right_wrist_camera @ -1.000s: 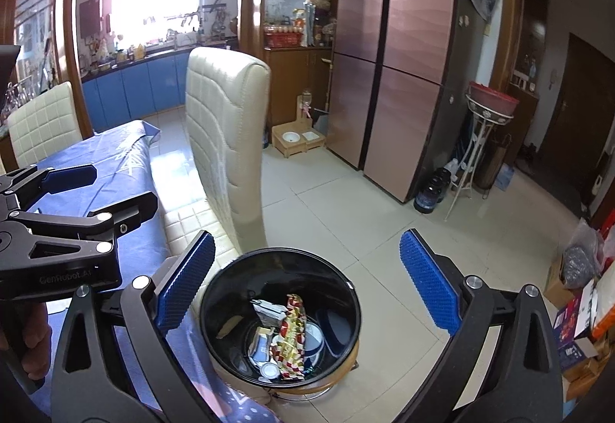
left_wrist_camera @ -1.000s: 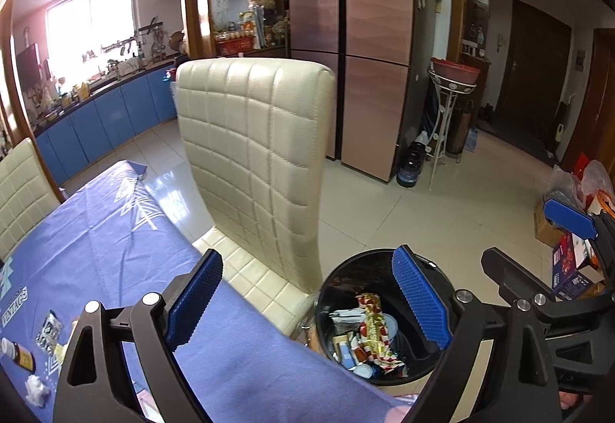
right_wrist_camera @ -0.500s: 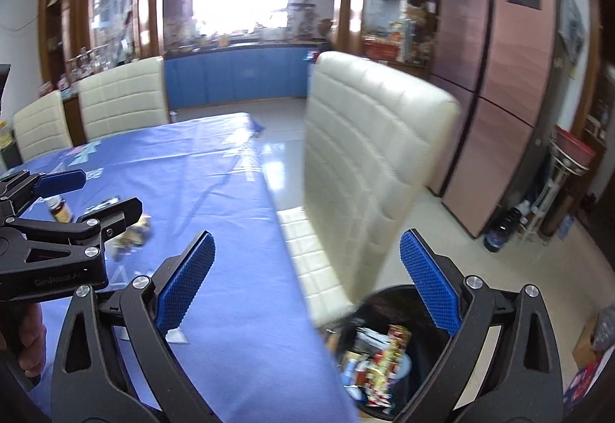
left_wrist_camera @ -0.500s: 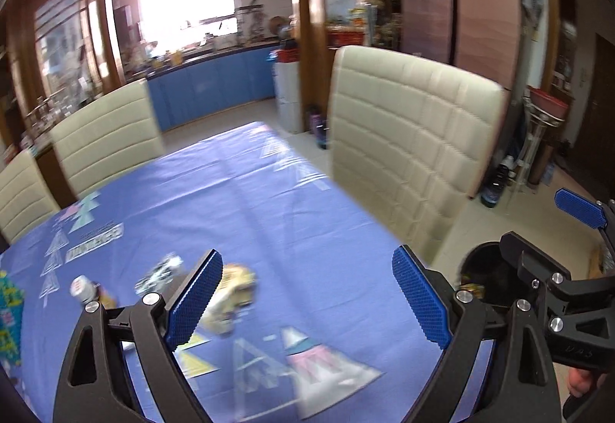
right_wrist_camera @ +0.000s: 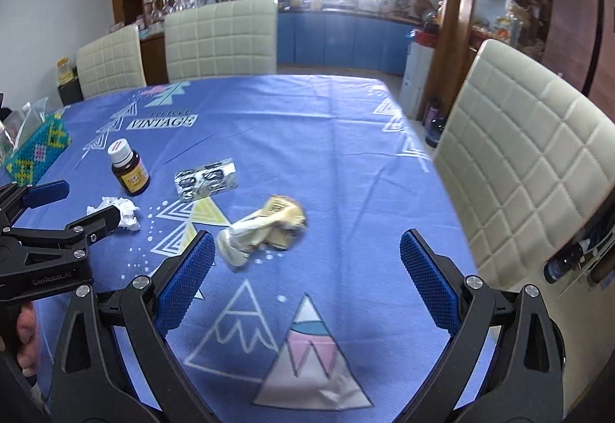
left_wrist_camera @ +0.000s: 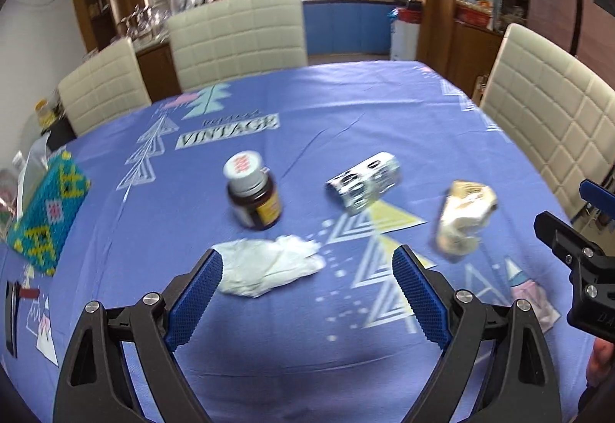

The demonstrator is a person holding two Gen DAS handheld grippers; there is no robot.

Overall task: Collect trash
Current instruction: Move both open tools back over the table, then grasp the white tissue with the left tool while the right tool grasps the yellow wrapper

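Note:
On the blue tablecloth [left_wrist_camera: 307, 108] lie a crumpled white tissue [left_wrist_camera: 265, 265], a brown bottle with a white cap [left_wrist_camera: 253, 196], a black-and-white wrapper [left_wrist_camera: 365, 184] and a crumpled yellow-white wrapper [left_wrist_camera: 463, 221]. My left gripper [left_wrist_camera: 307, 292] hangs open just above the near edge of the tissue, nothing between its fingers. In the right wrist view the yellow wrapper [right_wrist_camera: 265, 231] lies just ahead of my open right gripper [right_wrist_camera: 307, 269], near its left finger. The tissue [right_wrist_camera: 123, 211], bottle [right_wrist_camera: 128, 169] and black-and-white wrapper [right_wrist_camera: 205, 179] lie further left.
Cream padded chairs stand at the far side [left_wrist_camera: 238, 35] and the right side [right_wrist_camera: 526, 161] of the table. A patterned teal tissue box [left_wrist_camera: 46, 208] sits at the left edge. A hand [right_wrist_camera: 23, 330] holds the left gripper's handle.
Both grippers swung left, away from the black bin beside the chair, over to the table with the trash on it. Both stayed open and empty.

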